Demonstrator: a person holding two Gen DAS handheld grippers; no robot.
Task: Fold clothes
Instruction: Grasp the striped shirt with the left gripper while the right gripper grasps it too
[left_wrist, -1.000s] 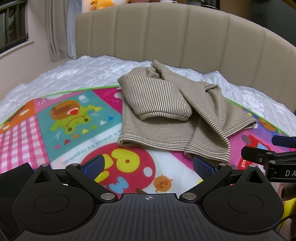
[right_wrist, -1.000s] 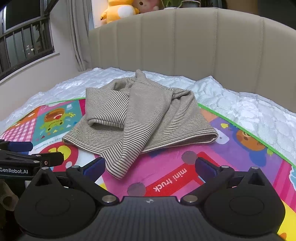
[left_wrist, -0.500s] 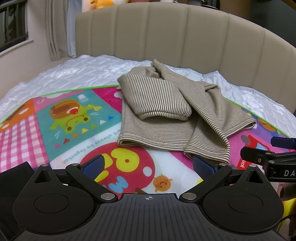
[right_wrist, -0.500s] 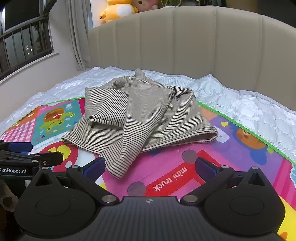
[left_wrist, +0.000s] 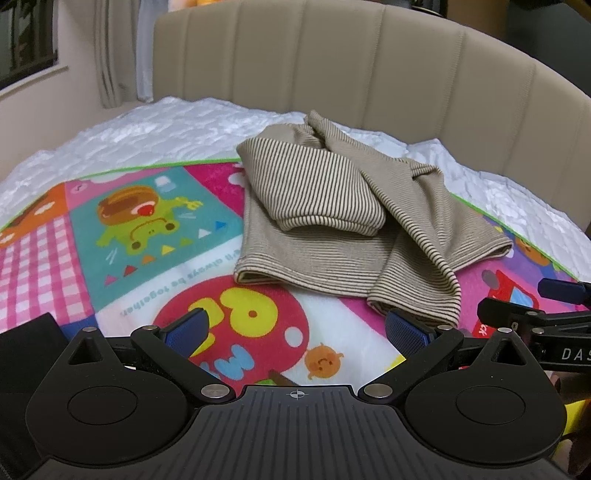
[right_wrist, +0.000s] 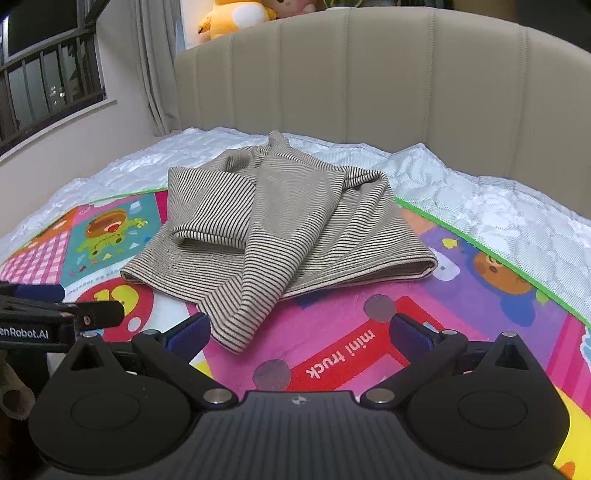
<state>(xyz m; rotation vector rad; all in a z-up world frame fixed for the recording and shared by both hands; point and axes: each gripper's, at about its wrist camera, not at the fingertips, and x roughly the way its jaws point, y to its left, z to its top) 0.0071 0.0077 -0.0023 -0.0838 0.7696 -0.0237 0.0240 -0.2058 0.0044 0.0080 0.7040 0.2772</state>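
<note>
A beige striped garment lies crumpled on a colourful cartoon mat, its sleeves thrown across the body. My left gripper hovers open just short of the garment's near hem, and its right pad sits close to a sleeve cuff. My right gripper is open too, its left pad beside the end of the hanging sleeve. Nothing is held between either pair of fingers. Each gripper shows at the edge of the other's view.
The mat covers a white quilted bedspread. A padded beige headboard rises behind the garment. Plush toys sit on top of it. A window and curtain stand at the left.
Both grippers have edged slightly forward toward the garment. The garment lies as before and both grippers stay open.
</note>
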